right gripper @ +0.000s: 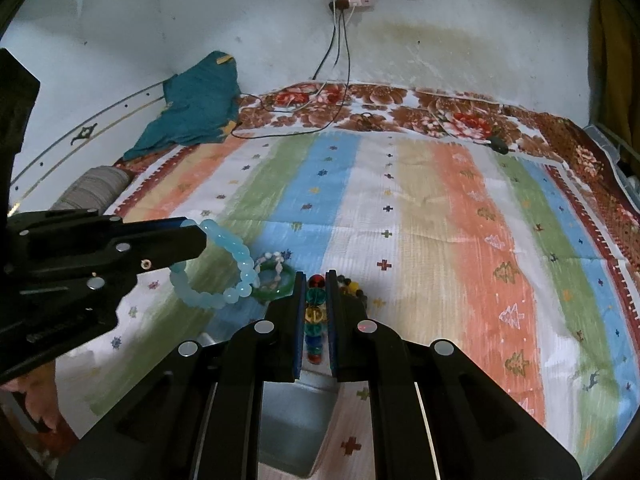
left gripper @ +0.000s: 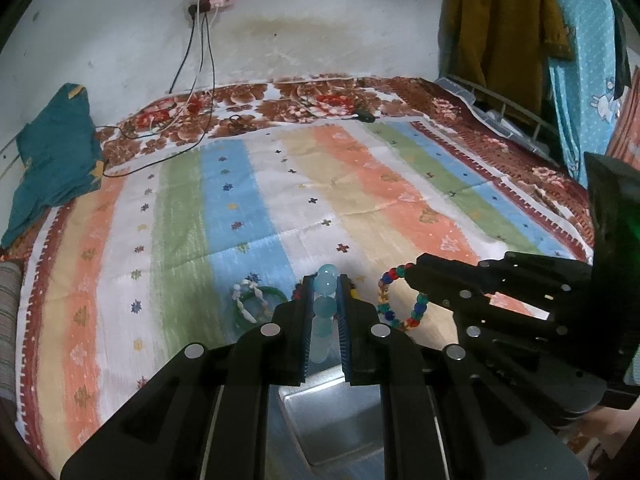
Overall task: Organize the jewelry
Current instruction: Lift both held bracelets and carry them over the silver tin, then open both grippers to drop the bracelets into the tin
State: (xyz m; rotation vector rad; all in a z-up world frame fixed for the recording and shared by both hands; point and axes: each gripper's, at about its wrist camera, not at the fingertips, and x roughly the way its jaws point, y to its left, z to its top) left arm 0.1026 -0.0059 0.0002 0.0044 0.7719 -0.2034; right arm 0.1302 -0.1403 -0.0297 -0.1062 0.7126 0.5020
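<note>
1. Bracelets are held up over the bed, one in each gripper: the pale blue bead bracelet (left gripper: 324,312) sits pinched between the narrow jaws of the left gripper (left gripper: 325,280), its loop hanging clear of the cloth in the right wrist view.
2. Right gripper (right gripper: 316,276) is clamped on the multicoloured bead bracelet (right gripper: 315,312), with red, green, yellow and blue beads stacked between its pads; from the left wrist view the loop dangles off the fingertips.
3. On the striped bedsheet (left gripper: 360,184), just beyond both grippers, lie a green bangle (right gripper: 276,284) with a white shell bracelet (right gripper: 270,264) across it.
4. A dark beaded piece (right gripper: 352,286) rests on the sheet just right of the right gripper's tip.
5. A metal tray (left gripper: 328,424) lies under the left gripper, near the bed's front edge.
6. Farther off, a teal cloth (left gripper: 56,152) is heaped at the left side by the wall, and cables (left gripper: 200,72) trail down from a wall socket onto the floral blanket (left gripper: 280,100).
</note>
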